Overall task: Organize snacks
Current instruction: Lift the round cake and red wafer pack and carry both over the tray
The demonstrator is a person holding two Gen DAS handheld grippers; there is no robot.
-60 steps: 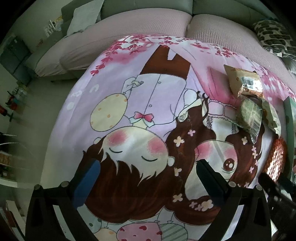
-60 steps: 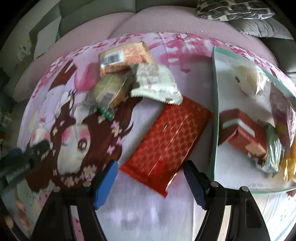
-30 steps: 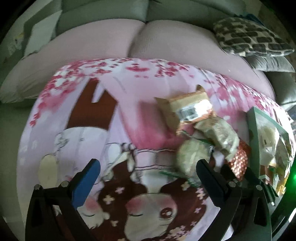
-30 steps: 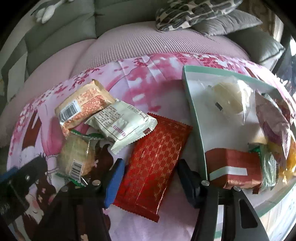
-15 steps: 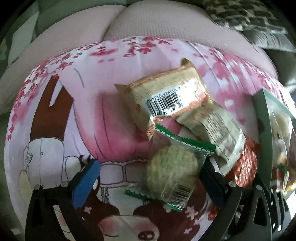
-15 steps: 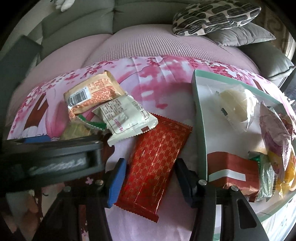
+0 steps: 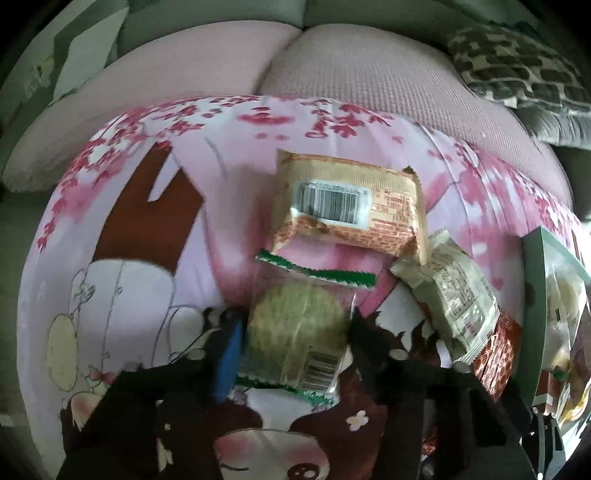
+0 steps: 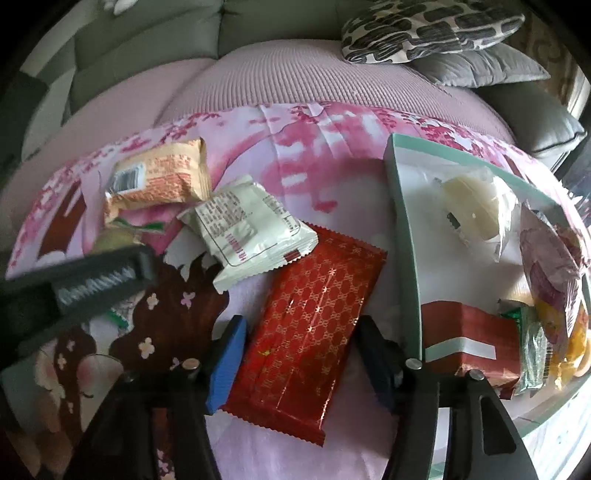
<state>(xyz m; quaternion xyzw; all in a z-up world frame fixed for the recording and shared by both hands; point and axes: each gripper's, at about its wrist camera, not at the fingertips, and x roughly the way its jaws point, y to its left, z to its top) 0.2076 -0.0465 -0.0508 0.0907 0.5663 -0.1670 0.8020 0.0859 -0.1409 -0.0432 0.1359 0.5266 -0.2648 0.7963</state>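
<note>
My left gripper (image 7: 295,332) has closed on a clear packet with green ends holding a round green cake (image 7: 295,325); its fingers press both sides. Behind it lie an orange snack pack (image 7: 347,206) and a white snack pack (image 7: 454,291). My right gripper (image 8: 299,332) has its fingers against both sides of a red patterned packet (image 8: 314,317) lying on the pink cartoon cloth (image 8: 314,166). The orange pack (image 8: 159,177) and white pack (image 8: 251,229) lie beyond it. The left gripper's body (image 8: 74,288) shows at the left of the right wrist view.
A green-rimmed white tray (image 8: 402,221) at the right holds a pale round cake (image 8: 476,206), a red box (image 8: 469,336) and several other packets. A sofa (image 8: 295,85) with a patterned cushion (image 8: 428,26) stands behind the table.
My left gripper moved forward and closed around the green cake packet. My right gripper closed in on the red packet's sides.
</note>
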